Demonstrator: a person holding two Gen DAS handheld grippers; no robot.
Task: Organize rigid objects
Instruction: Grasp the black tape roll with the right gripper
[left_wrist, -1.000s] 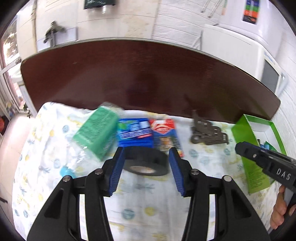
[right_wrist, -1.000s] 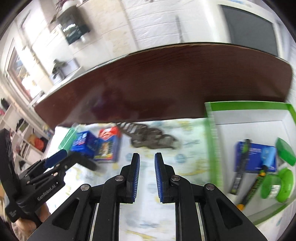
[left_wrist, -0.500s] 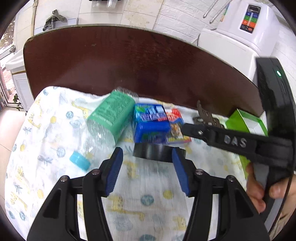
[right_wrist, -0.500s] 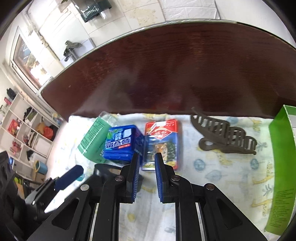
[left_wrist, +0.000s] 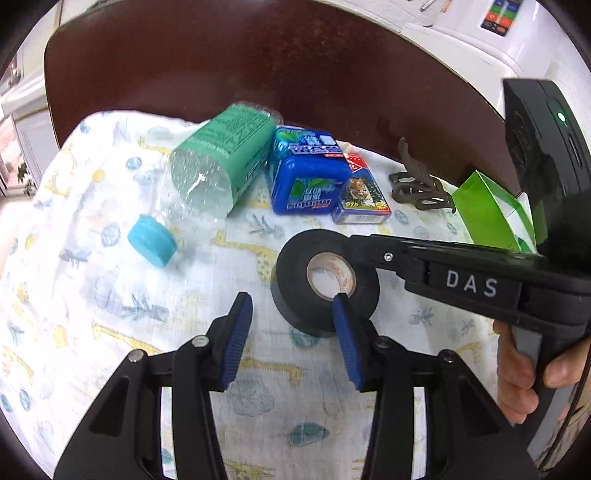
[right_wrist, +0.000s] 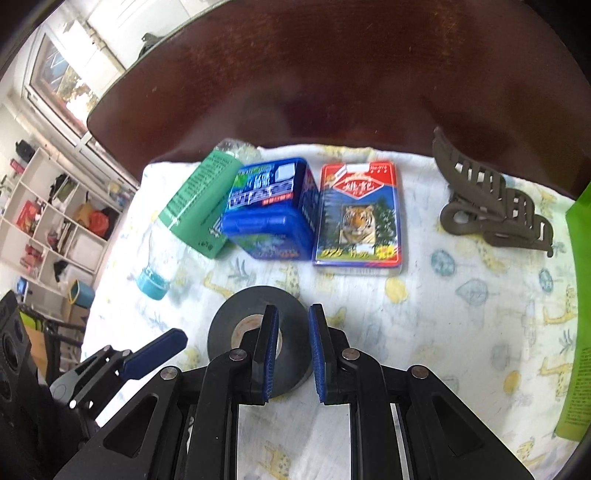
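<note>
A black tape roll (left_wrist: 325, 280) lies flat on the giraffe-print cloth (left_wrist: 110, 332). My left gripper (left_wrist: 291, 306) hangs low over its near left side, jaws closing. The roll's near left wall sits between them: one pad hovers at the core's edge, the other stands clear of the outer rim. My right gripper (right_wrist: 293, 332) is shut with nothing in it, and its tips are over the tape roll (right_wrist: 236, 314). From the left wrist view it reaches in from the right, across the roll's far right rim. I cannot tell if it touches.
Behind the tape lie a green-labelled clear bottle (left_wrist: 221, 166) with a teal cap (left_wrist: 151, 242), a blue mint box (left_wrist: 306, 177), a tiger card pack (left_wrist: 360, 195) and a brown hair claw (left_wrist: 417, 184). A green box (left_wrist: 487, 210) stands at the right. Dark wooden table (left_wrist: 258, 74) lies beyond.
Both grippers have dropped closer to the tape. The right one has swung left from the green box to above the roll. The left jaws have narrowed since half a second ago.
</note>
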